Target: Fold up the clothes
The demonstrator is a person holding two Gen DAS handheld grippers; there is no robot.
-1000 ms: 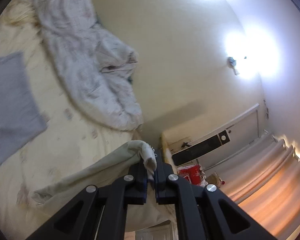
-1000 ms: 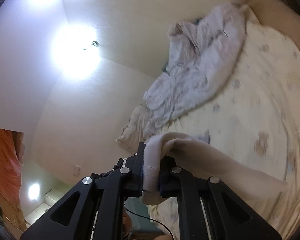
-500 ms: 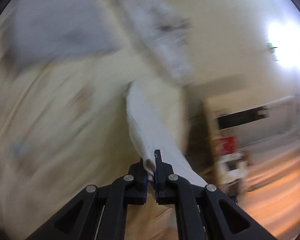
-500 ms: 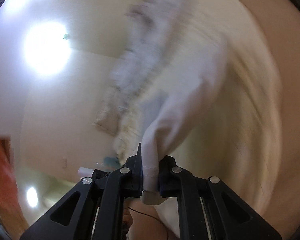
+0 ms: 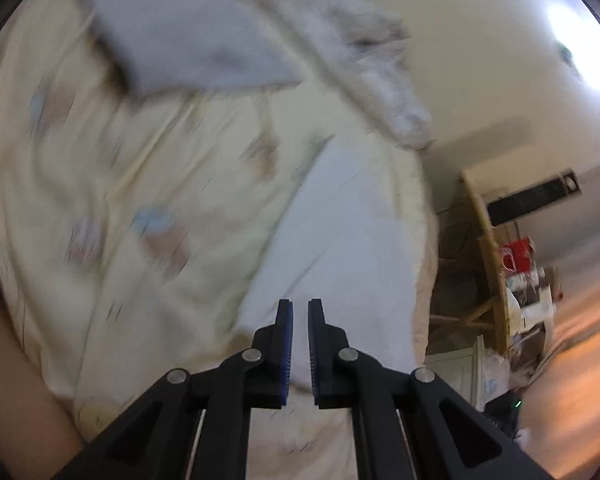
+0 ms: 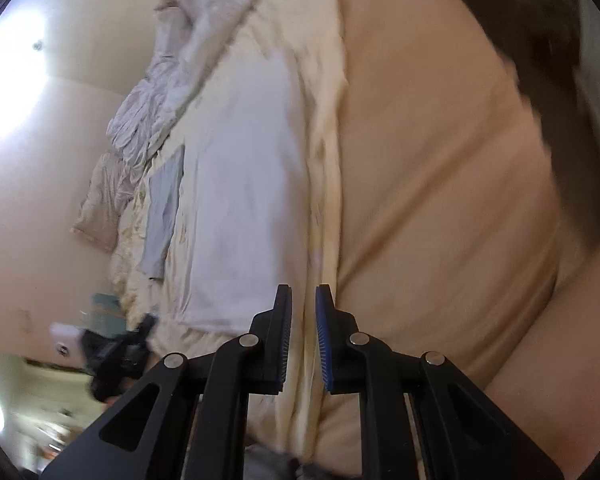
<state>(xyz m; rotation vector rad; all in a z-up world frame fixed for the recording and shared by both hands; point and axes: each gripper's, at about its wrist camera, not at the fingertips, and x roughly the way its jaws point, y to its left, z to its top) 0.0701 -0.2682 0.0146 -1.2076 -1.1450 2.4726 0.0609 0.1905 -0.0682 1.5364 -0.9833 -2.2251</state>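
Observation:
A white garment lies spread flat in a long strip on the cream patterned bed sheet. In the left wrist view, my left gripper hovers over the garment's near end. Its jaws are opening, with a narrow gap and nothing between them. In the right wrist view the same white garment stretches away to the left of my right gripper. That gripper's jaws are also opening, over the sheet's edge, and hold nothing. A folded grey garment lies farther up the bed.
A crumpled pale duvet is heaped along the far side by the wall. The beige mattress side fills the right of the right wrist view. A wooden shelf with clutter stands past the bed. A person's forearm shows at lower left.
Both grippers swung down toward the bed and let go of the white garment they pinched. It now lies flat, and a small gap shows between each pair of jaws.

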